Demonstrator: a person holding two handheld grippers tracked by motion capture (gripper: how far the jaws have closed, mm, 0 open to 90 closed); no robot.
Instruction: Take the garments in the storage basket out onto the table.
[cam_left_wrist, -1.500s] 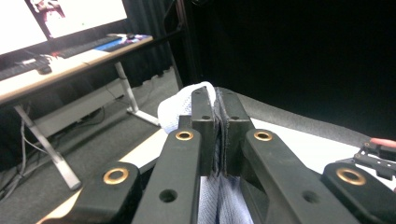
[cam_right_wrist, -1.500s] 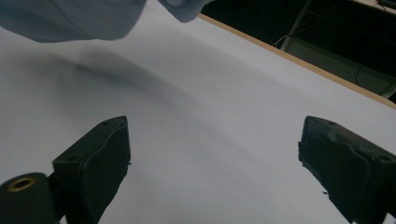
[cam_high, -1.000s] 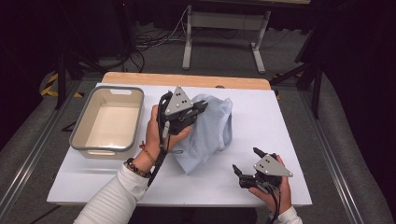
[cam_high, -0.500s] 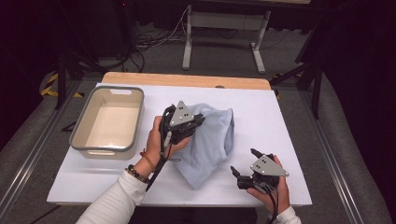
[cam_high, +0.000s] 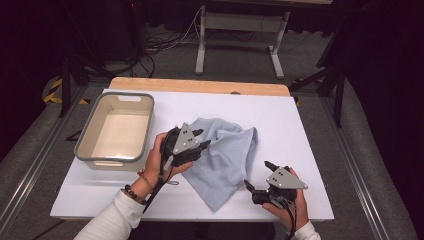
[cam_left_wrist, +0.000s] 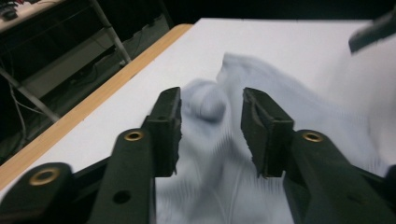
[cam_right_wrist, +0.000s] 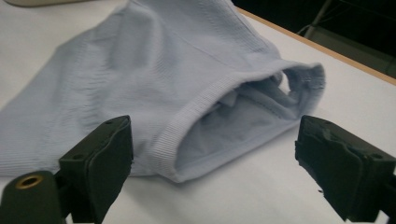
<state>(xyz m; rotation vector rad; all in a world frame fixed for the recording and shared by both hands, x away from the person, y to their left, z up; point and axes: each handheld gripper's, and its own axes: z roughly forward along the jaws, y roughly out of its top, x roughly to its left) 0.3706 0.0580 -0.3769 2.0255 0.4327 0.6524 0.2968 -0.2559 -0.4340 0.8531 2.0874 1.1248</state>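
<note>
Now we have the crumpled pale blue ribbed-knit garment (cam_high: 225, 160) lying at the centre of the white table top (cam_high: 310, 125), with the beige plastic tub with a grey rim (cam_high: 116, 131) at nine o'clock from it, apart from the cloth. Our left gripper (cam_high: 201, 139) sits low at the garment's nine o'clock edge, and its jaws have just been opening: in the left gripper view they stand parted over a bunched fold of the blue knit (cam_left_wrist: 210, 107), which lies slack beneath them with no pad pressing on it. We judge that this lets the fabric settle flat on the table.

Our right gripper (cam_high: 256, 175) waits at the garment's five o'clock corner, jaws spread wide. In the right gripper view the ribbed hem opening (cam_right_wrist: 224, 116) faces straight between them, so we seem poised to take that hem next, though nothing is pinched yet.
</note>
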